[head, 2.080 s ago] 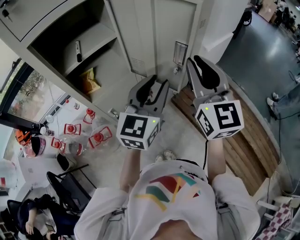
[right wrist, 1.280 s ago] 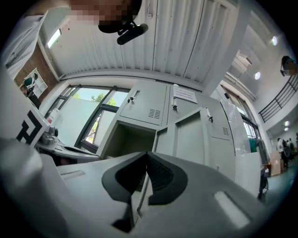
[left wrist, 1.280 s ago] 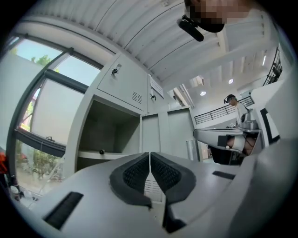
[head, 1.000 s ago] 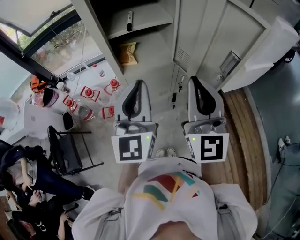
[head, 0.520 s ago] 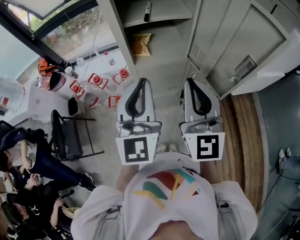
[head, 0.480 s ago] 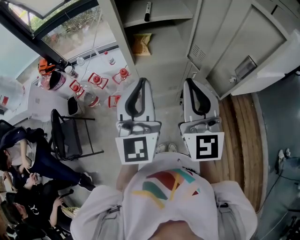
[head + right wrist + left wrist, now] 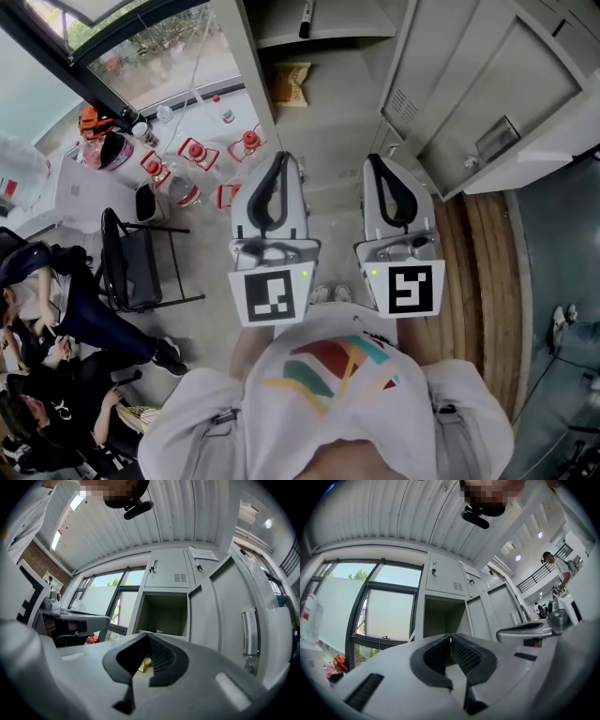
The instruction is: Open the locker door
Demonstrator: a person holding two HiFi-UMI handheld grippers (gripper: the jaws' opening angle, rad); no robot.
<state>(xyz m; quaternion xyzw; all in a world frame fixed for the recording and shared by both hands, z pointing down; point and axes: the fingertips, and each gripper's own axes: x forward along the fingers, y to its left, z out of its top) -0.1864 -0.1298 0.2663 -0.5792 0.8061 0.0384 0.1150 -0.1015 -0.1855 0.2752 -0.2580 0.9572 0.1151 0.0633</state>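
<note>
The grey locker (image 7: 328, 122) stands in front of me, its door (image 7: 492, 89) swung wide to the right, with a metal handle (image 7: 494, 139) on it. Inside the compartment are a black marker (image 7: 305, 19) on the shelf and a yellow snack bag (image 7: 291, 82) below. My left gripper (image 7: 279, 159) and right gripper (image 7: 374, 161) are side by side in front of the locker, both shut on nothing and touching nothing. The right gripper view has the open compartment (image 7: 164, 611), the door (image 7: 220, 606) and its handle (image 7: 250, 632) beyond the shut jaws (image 7: 147, 635). The left gripper view faces the compartment (image 7: 440, 618).
A black chair (image 7: 141, 272) and several red-capped bottles (image 7: 192, 155) stand on the floor to the left by the window. Seated people (image 7: 47, 319) are at the far left. A wooden platform (image 7: 478, 262) runs along the right, under the door.
The head view has swung, so the locker has slid from the upper left to the top middle. Both grippers have levelled out side by side and stayed shut.
</note>
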